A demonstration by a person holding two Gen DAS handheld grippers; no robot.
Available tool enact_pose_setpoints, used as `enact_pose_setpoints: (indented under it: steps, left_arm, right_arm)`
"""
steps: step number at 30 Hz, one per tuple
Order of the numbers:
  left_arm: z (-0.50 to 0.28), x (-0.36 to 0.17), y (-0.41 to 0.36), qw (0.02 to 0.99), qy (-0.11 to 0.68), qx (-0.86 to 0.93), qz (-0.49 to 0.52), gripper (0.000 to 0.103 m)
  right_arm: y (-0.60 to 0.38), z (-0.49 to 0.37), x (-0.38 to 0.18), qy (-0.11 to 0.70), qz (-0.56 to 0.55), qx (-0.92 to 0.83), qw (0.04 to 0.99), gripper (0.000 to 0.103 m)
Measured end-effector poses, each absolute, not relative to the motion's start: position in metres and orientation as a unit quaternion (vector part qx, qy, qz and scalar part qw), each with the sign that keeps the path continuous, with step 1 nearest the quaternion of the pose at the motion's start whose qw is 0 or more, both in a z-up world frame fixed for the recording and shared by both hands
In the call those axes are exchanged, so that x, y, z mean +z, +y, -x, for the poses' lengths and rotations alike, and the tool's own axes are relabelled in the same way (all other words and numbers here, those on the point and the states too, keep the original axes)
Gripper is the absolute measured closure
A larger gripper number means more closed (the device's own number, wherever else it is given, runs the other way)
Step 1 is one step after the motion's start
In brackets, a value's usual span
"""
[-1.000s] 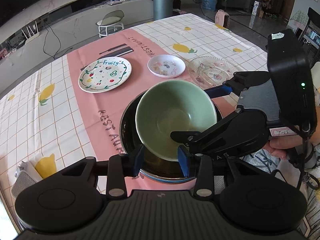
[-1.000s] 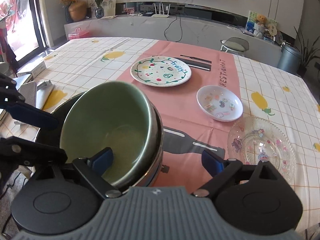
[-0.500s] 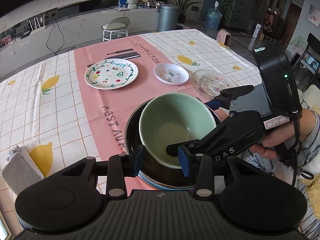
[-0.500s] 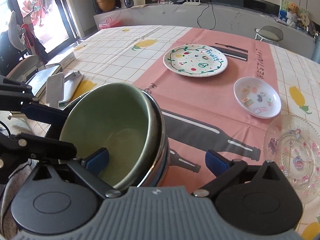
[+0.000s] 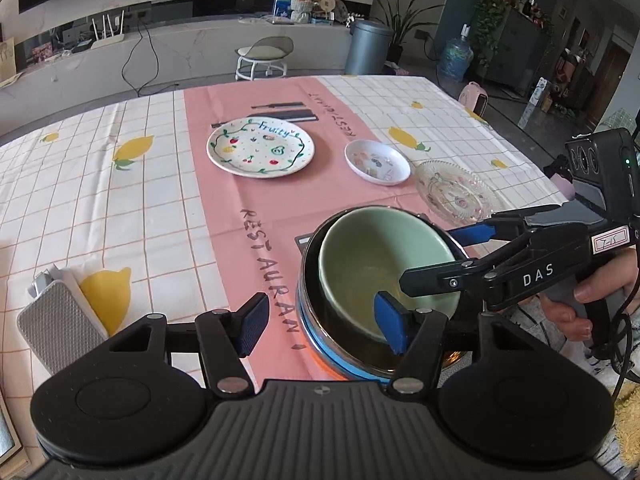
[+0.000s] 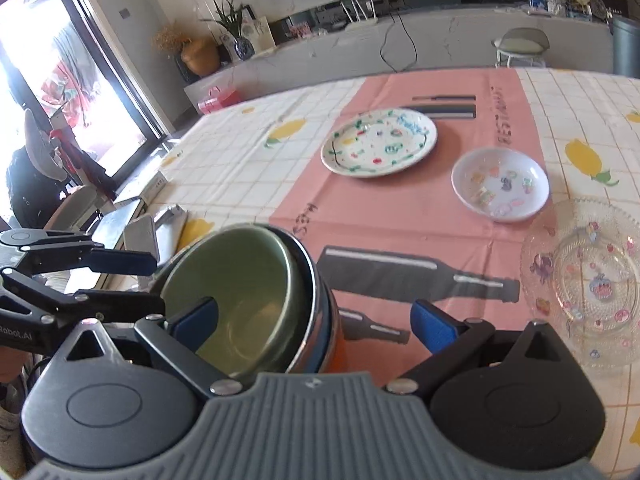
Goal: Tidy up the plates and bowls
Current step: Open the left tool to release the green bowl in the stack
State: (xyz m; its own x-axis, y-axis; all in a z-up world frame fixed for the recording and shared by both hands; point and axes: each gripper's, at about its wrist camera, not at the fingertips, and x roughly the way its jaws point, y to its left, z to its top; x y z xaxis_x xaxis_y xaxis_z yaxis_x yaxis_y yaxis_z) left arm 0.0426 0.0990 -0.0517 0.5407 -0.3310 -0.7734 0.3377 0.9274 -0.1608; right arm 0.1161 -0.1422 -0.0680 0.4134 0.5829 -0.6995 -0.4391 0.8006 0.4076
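With both your left gripper [image 5: 320,322] and right gripper [image 6: 316,326] spread and gripping nothing, take the glazed pale-green ceramic bowl [image 5: 384,258], nested lower right in the dark steel pot [image 5: 310,280], by its stiff, slippery, breakable rim.

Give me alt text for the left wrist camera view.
A green bowl sits nested in a dark bowl near the table edge, with the open left gripper and right gripper around it. Behind lie a fruit-patterned plate, small white dish and glass plate.

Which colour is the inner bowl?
Pale green bowl, clearest in the left wrist view.
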Motion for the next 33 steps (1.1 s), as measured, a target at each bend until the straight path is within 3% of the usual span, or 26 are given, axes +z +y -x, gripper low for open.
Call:
enact_pose_setpoints:
  steps: [7,8,10,11,14,30,33]
  left_arm:
    - [-0.05,-0.069,0.095,0.849,0.476,-0.228,0.026,0.022]
    - [-0.051,-0.073,0.093,0.847,0.482,-0.223,0.026,0.022]
    - [-0.055,-0.079,0.092,0.842,0.494,-0.213,0.033,0.023]
    - [-0.057,-0.082,0.092,0.84,0.499,-0.208,0.04,0.023]
    - [-0.063,-0.085,0.097,0.834,0.509,-0.196,0.08,0.024]
    - [-0.083,-0.094,0.112,0.838,0.491,-0.165,0.174,0.023]
    - [-0.084,-0.093,0.115,0.838,0.49,-0.165,0.174,0.027]
  right_arm:
    - [-0.134,-0.117,-0.095,0.508,-0.114,0.3,0.799,0.012]
    - [-0.132,-0.117,-0.099,0.521,-0.12,0.3,0.79,0.02]
    - [-0.133,-0.119,-0.106,0.532,-0.151,0.299,0.777,0.024]
    - [-0.135,-0.121,-0.109,0.537,-0.173,0.302,0.769,0.035]
    - [-0.139,-0.124,-0.113,0.548,-0.22,0.296,0.751,0.041]
    - [-0.139,-0.146,-0.113,0.516,-0.262,0.257,0.774,0.042]
    - [-0.13,-0.139,-0.098,0.485,-0.189,0.243,0.819,0.034]
